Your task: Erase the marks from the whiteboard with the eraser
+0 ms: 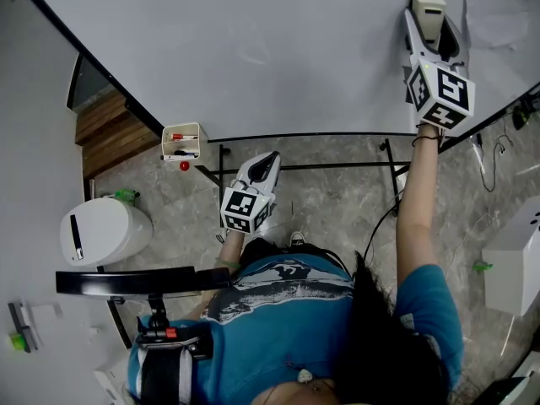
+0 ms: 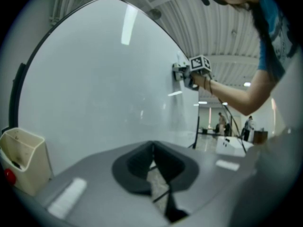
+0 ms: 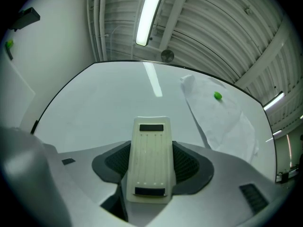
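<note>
Cream plastic eraser being gripped by right gripper, jaws being closed on its sides. Eraser being held against whiteboard, upper right of head view. Left gripper being held low at frame centre, jaws together, nothing between them. Cream marker holder being carried on board's edge, left of centre. Paper sheet being pinned by green magnet, upper right.
</note>
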{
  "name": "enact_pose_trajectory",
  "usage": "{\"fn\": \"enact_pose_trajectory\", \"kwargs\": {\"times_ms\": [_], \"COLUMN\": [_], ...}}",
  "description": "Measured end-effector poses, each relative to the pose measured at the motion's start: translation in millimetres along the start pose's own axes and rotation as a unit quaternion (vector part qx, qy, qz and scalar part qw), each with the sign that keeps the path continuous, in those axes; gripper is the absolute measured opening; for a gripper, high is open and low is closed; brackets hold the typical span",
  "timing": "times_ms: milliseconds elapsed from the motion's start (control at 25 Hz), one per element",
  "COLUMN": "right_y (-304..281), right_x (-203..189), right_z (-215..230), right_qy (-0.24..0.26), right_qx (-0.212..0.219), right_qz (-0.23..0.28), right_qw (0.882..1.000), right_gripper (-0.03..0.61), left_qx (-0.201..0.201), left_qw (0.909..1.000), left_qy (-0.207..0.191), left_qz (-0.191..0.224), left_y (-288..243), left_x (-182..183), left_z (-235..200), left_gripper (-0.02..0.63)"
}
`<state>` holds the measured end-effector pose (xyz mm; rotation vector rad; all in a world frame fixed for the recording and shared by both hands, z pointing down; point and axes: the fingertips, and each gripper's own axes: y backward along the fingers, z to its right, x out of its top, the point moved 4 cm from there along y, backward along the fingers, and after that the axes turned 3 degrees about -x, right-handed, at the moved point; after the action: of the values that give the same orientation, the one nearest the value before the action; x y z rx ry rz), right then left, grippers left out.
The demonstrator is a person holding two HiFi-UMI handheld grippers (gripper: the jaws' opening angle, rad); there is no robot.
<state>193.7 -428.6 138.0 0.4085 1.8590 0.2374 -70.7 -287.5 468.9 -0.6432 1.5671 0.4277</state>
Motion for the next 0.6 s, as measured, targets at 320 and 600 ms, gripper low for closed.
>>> {"fn": "enact_pose_trajectory", "kwargs": {"times_ms": [320,600], "right_y": [1.6,6.7], "right_x": [-2.7,-4.6], "right_z": [-27.0,-99.1], "right_qy": [-0.015,0.003], "right_qx": [-0.009,0.010], "right_qz": [-0.003,-0.007], "right_qw": [1.000,1.000], "right_gripper": [0.262,0.262], "left_qx": [0.006,0.016], "left_qw": [1.0000,0.9999], "left_qy": [-0.002,-0.002], "left_qz": [-0.002,0.000], "left_y": [14.5,34.3], "left_x": [-1.3,-3.2], "left_z": [-10.8,-26.5], "left_gripper": [0.006,0.006]}}
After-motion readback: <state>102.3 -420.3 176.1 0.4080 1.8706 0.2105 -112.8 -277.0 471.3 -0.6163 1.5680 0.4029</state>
